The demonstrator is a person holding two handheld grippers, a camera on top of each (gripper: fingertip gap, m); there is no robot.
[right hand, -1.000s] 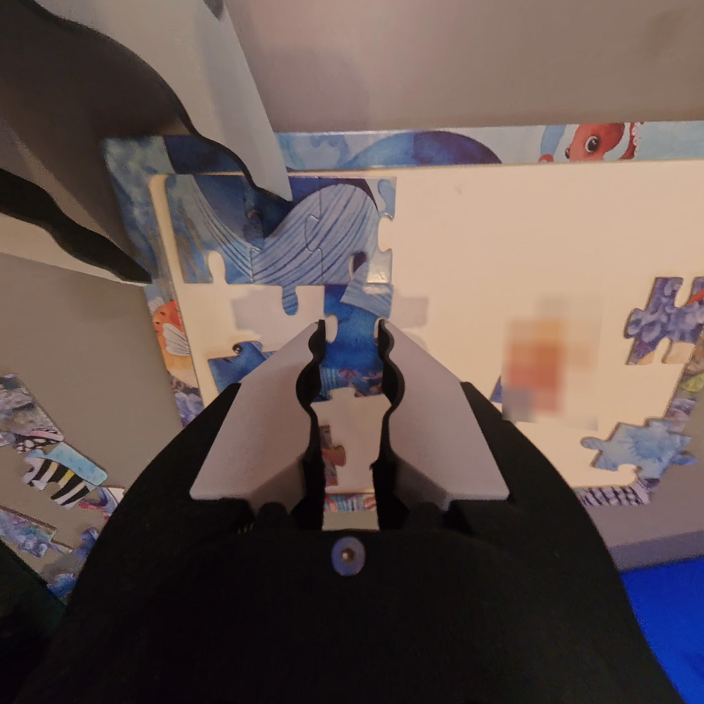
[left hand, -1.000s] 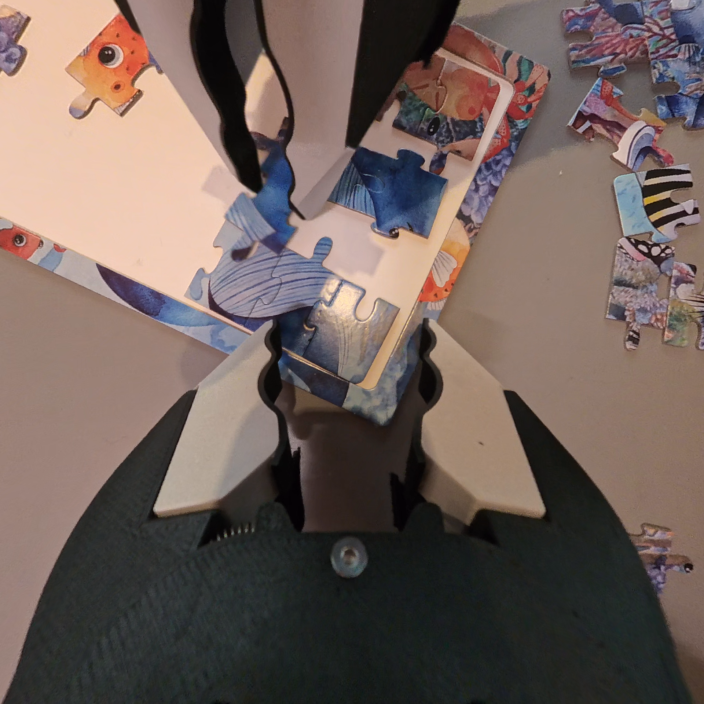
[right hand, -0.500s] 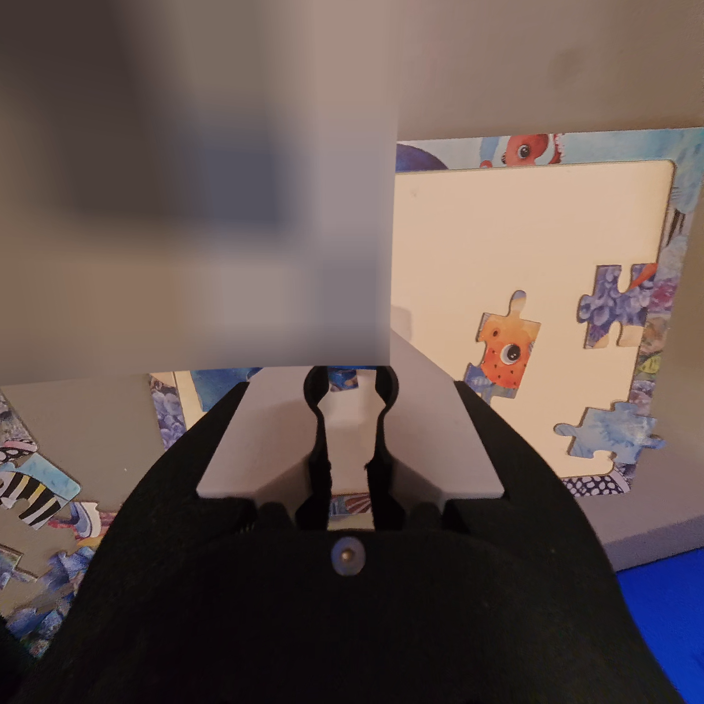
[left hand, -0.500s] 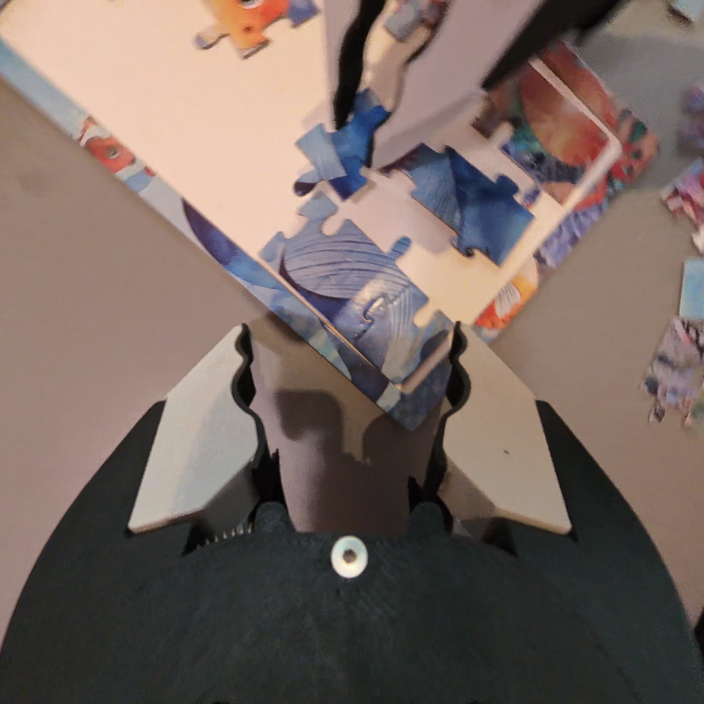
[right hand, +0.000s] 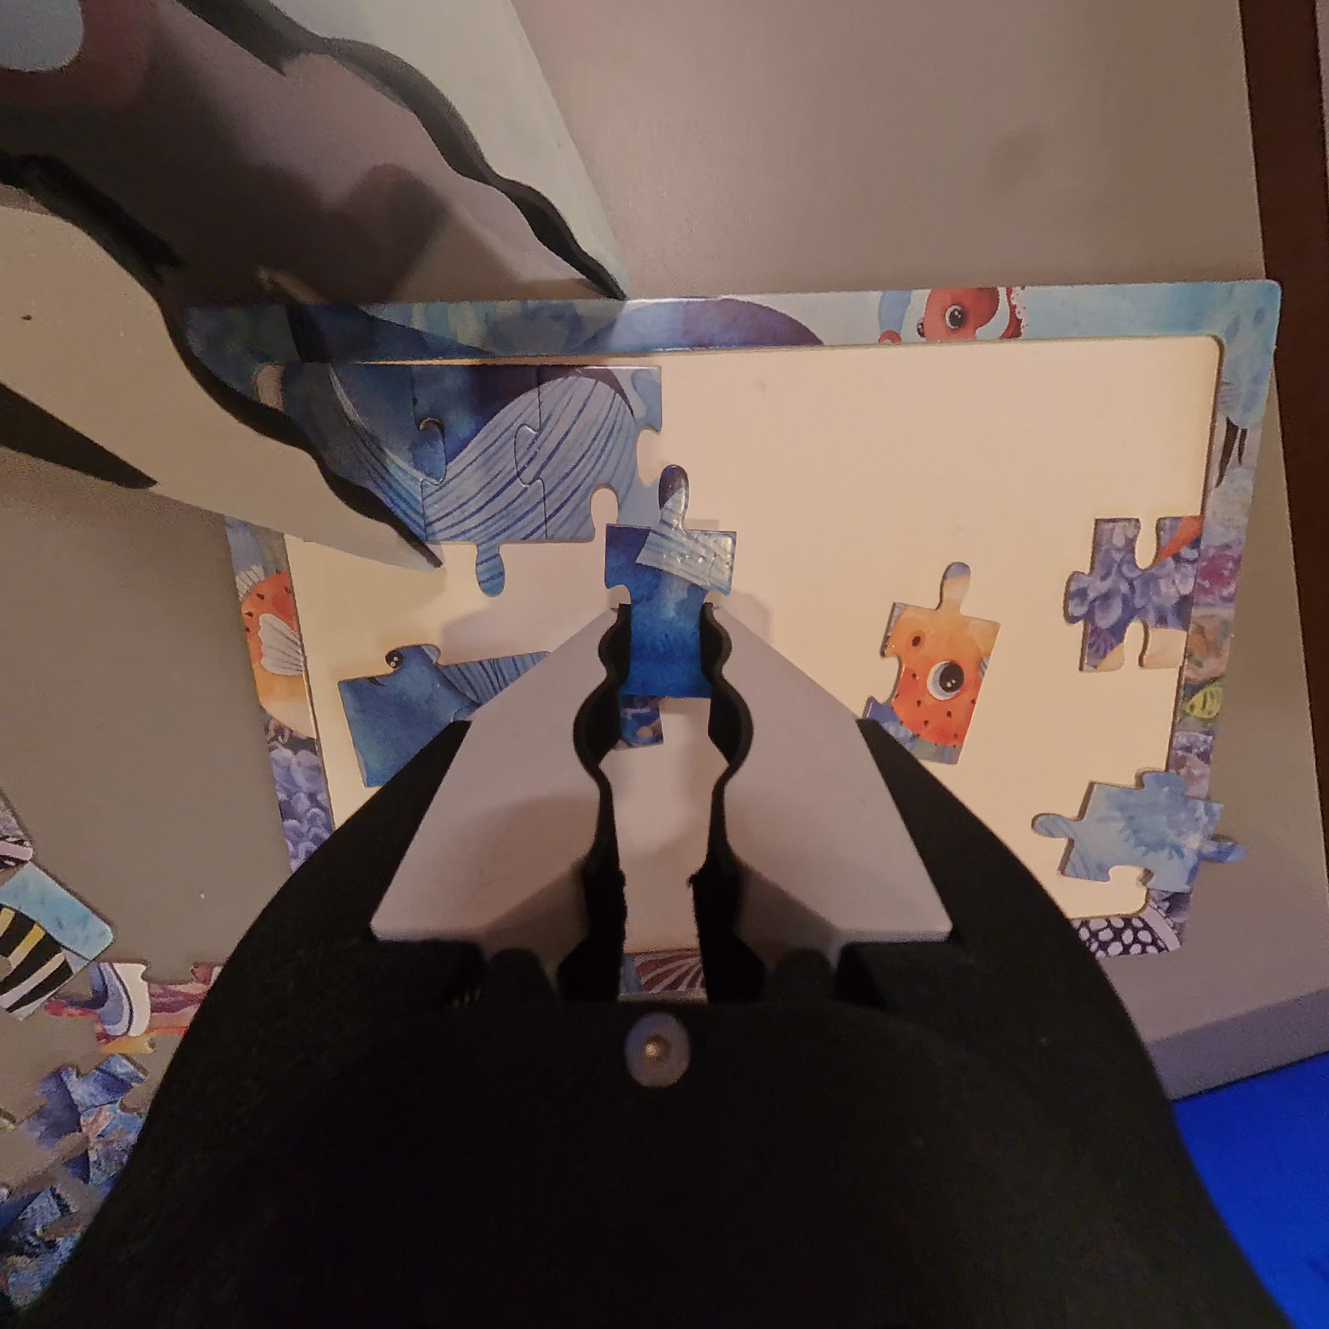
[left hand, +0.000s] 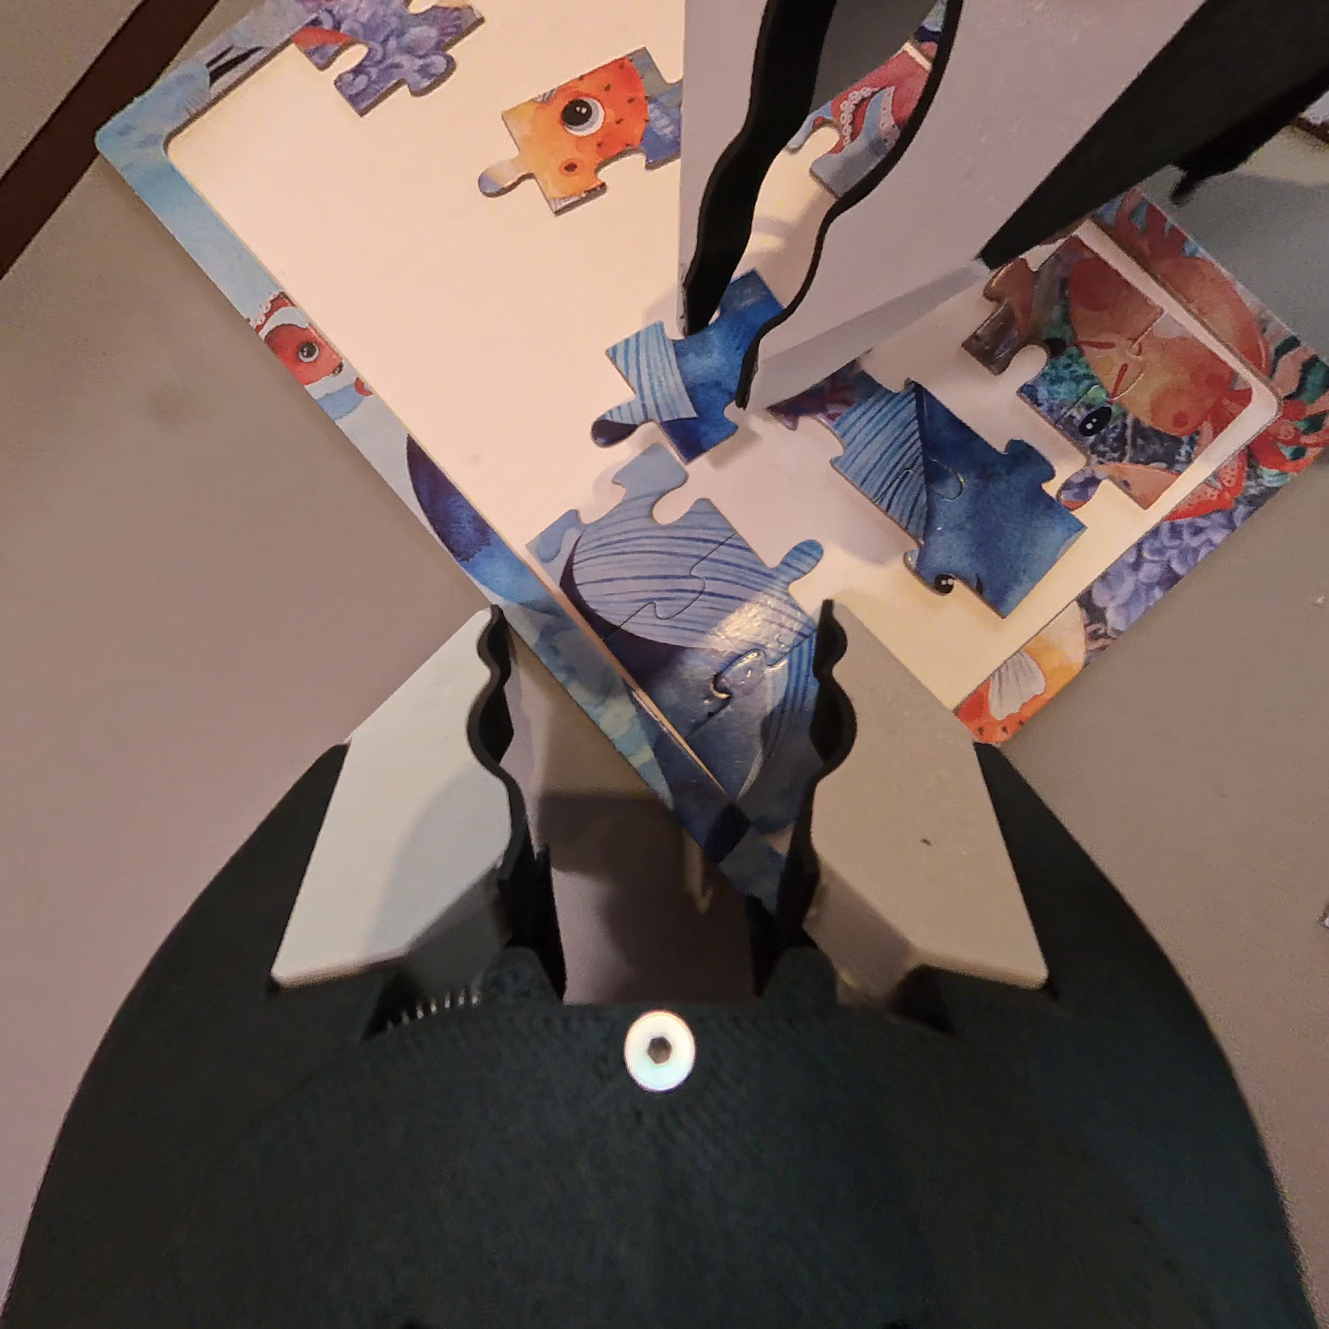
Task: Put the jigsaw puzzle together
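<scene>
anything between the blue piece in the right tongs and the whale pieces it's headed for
Nothing visible. The blue piece in the right tongs lies on bare board just short of the joined whale pieces; only a narrow strip of empty board separates them.

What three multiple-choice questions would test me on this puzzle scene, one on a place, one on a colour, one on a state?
1. Where is the orange fish piece?
A on the table
B in the tray
C in a gripper

2. What colour is the piece held by the right gripper?
A orange
B purple
C blue

3. How is the left gripper?
A open
B shut on a piece
C shut and empty

Answers:
1. B, it lies on the tray's bare floor.
2. C, the blue piece sits between the gripper's fingers.
3. A, its fingers stand wide apart on either side of the tray's corner.
</scene>
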